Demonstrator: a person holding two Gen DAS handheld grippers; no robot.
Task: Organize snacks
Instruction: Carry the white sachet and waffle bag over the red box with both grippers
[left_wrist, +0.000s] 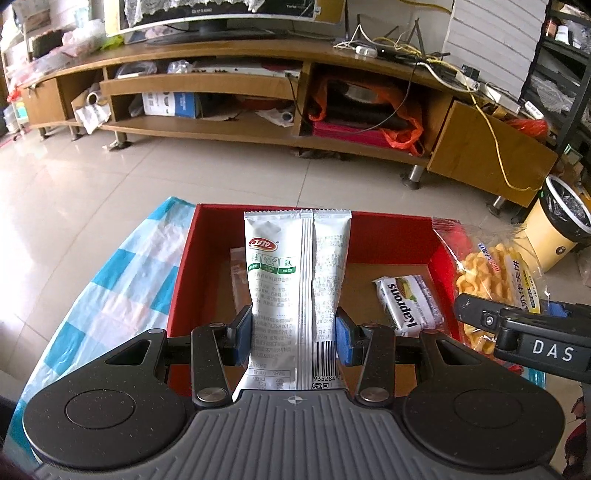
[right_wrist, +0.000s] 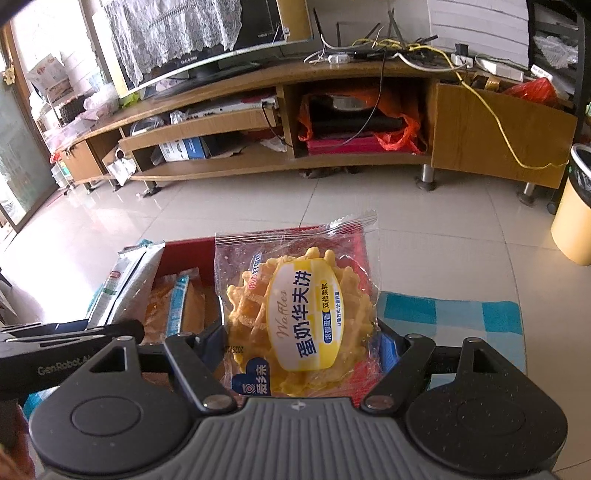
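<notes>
My left gripper is shut on a white snack packet with green print, held upright over the red box. Inside the box lie a Kaprons wafer pack and a brownish packet. My right gripper is shut on a clear waffle bag with a yellow label, held over the box's right side; the bag also shows in the left wrist view. The white packet shows at left in the right wrist view, beside an orange packet in the box.
The box sits on a blue-and-white checked cloth over the table. Beyond is tiled floor, a long wooden TV stand with clutter and cables, and a yellow bin at the right.
</notes>
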